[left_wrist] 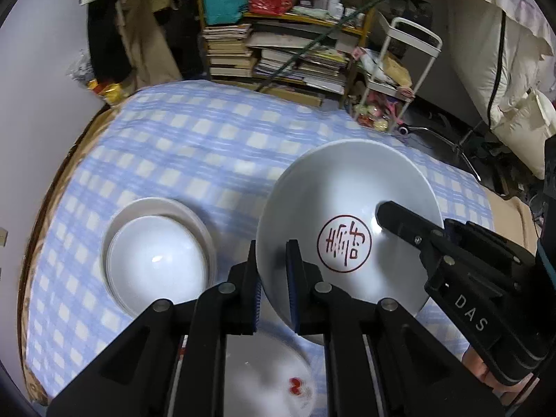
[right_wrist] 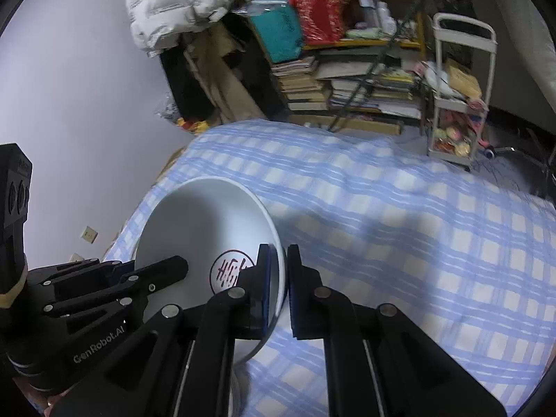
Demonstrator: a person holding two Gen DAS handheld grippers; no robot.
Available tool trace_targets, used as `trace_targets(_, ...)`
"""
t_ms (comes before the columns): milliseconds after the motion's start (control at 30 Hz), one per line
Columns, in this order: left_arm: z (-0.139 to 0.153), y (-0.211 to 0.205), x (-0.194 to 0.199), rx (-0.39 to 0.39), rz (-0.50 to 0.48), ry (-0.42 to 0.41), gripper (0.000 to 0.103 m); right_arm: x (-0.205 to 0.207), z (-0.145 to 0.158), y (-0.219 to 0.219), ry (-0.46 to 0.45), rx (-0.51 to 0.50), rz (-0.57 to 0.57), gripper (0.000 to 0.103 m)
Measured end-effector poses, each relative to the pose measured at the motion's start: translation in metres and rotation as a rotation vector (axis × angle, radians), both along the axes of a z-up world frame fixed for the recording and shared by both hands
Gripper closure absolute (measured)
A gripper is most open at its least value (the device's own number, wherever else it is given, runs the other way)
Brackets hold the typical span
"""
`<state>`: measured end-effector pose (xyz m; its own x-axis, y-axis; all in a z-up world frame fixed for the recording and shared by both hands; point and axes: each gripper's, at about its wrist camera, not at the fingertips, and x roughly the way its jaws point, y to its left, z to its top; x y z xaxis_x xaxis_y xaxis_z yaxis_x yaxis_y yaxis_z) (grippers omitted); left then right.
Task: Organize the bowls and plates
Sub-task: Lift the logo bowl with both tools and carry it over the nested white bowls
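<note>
A large white bowl [left_wrist: 347, 187] with a red seal mark inside is held tilted above the table by both grippers. My left gripper [left_wrist: 272, 253] is shut on its near rim, one pad inside and one outside. My right gripper [left_wrist: 413, 222] comes in from the right and clamps the opposite rim. In the right wrist view the bowl [right_wrist: 208, 219] sits at lower left with my right gripper [right_wrist: 279, 264] shut on its rim, and the left gripper [right_wrist: 153, 267] reaches in from the left. A stack of white bowls [left_wrist: 160, 257] rests on the cloth to the left.
A blue checked cloth [left_wrist: 194, 146] covers the table. A blurred white plate with red marks [left_wrist: 274, 375] lies under my left gripper. Beyond the far edge are stacked books [left_wrist: 229, 48] and a white trolley [left_wrist: 399, 69]. A pale wall [right_wrist: 87, 87] runs along the left.
</note>
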<state>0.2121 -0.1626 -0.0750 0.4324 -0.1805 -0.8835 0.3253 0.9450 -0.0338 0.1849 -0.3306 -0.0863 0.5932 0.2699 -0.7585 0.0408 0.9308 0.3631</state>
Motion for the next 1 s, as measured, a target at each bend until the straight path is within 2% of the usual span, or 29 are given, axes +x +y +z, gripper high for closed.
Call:
trace_targets(300,0.003,0.071,-0.002,-0.019,0.086,0.000,0.090,0.014,0.005,0.069,-0.034,-0.019,0.102,0.093)
trace_targets(733,-0.023,0.127,0.009,-0.063,0.176,0.035,0.090,0.032,-0.015,0.127,-0.020,-0.051,0.204,0.092)
trace_targets(1000,-0.040,0.148,0.021,-0.081,0.213,0.056,0.090,0.044,-0.032,0.146,-0.023,-0.052,0.250,0.092)
